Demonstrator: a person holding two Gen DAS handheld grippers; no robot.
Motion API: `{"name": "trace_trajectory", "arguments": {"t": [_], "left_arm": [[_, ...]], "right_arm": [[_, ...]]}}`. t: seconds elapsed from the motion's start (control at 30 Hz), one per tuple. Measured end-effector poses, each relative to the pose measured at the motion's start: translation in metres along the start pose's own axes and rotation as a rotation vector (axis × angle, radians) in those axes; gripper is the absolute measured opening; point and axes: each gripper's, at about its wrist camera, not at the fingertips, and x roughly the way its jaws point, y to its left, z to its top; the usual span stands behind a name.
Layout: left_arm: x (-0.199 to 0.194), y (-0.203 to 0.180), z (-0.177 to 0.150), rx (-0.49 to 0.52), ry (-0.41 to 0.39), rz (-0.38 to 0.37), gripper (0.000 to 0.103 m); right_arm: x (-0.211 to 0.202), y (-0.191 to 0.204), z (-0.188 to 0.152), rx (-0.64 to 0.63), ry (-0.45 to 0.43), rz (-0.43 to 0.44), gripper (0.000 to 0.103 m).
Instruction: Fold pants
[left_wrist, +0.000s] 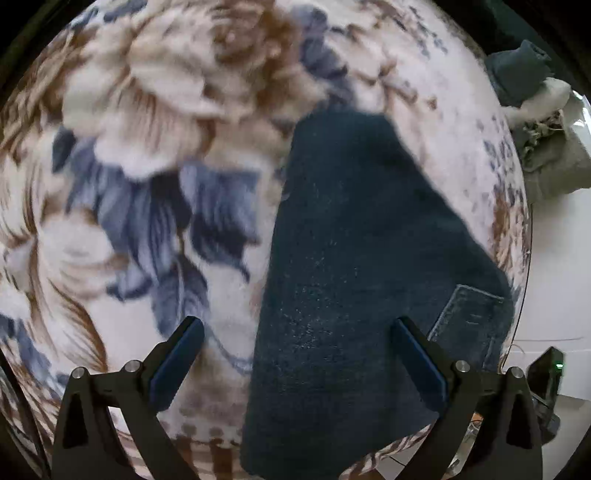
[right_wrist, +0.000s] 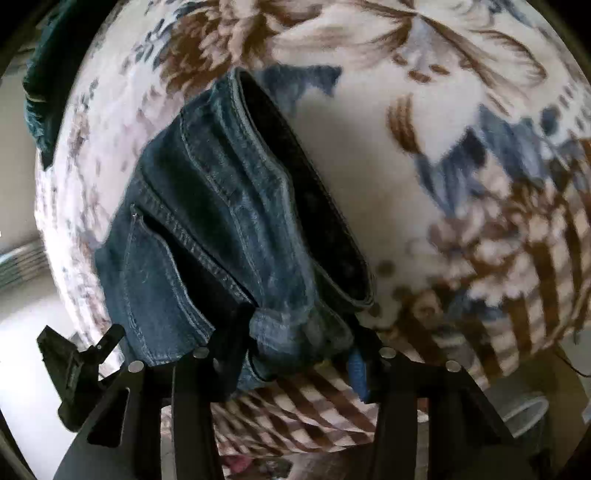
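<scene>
Dark blue denim pants (left_wrist: 354, 266) lie folded lengthwise on a floral blanket (left_wrist: 147, 155), with a back pocket at the lower right. My left gripper (left_wrist: 295, 354) is open above the pants' near end, with its fingers either side of the left edge. In the right wrist view the pants (right_wrist: 221, 229) show their waistband and pocket seams. My right gripper (right_wrist: 295, 343) is closed around a bunched fold of the denim at the near end, which hides its fingertips.
A pile of grey and teal clothes (left_wrist: 543, 122) sits beyond the blanket's far right edge. White floor (left_wrist: 554, 266) lies to the right. A dark teal garment (right_wrist: 48, 81) hangs at the blanket's far left. A pale round container (right_wrist: 528, 413) stands at lower right.
</scene>
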Motion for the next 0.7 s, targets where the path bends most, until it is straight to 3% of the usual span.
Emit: {"name": "trace_trajectory", "arguments": {"t": [0.03,0.17,0.23,0.33,0.47,0.63,0.7], "left_arm": [[0.003,0.001,-0.001,-0.003,-0.005,0.002,0.103],[0.006,0.003,-0.002,0.003,0.003,0.002,0.103],[0.002,0.001,-0.002,0.003,-0.008,0.004,0.103],[0.001,0.004,0.001,-0.032,-0.016,-0.057,0.103],[0.011,0.009,0.001,-0.066,-0.017,-0.163,0.103],[0.03,0.003,0.0,-0.033,0.003,-0.154,0.103],[0.03,0.002,0.003,-0.037,0.008,-0.165,0.103]], "right_arm": [[-0.005,0.004,-0.001,-0.021,-0.023,-0.018,0.036],[0.008,-0.014,0.002,0.04,0.002,-0.006,0.038],[0.015,-0.022,0.005,0.094,0.026,0.074,0.051],[0.012,-0.04,0.0,0.186,0.017,0.233,0.068],[0.032,-0.052,-0.008,0.183,0.023,0.308,0.074],[0.061,-0.041,-0.004,0.143,-0.017,0.421,0.099],[0.061,-0.039,-0.004,0.165,-0.037,0.471,0.1]]}}
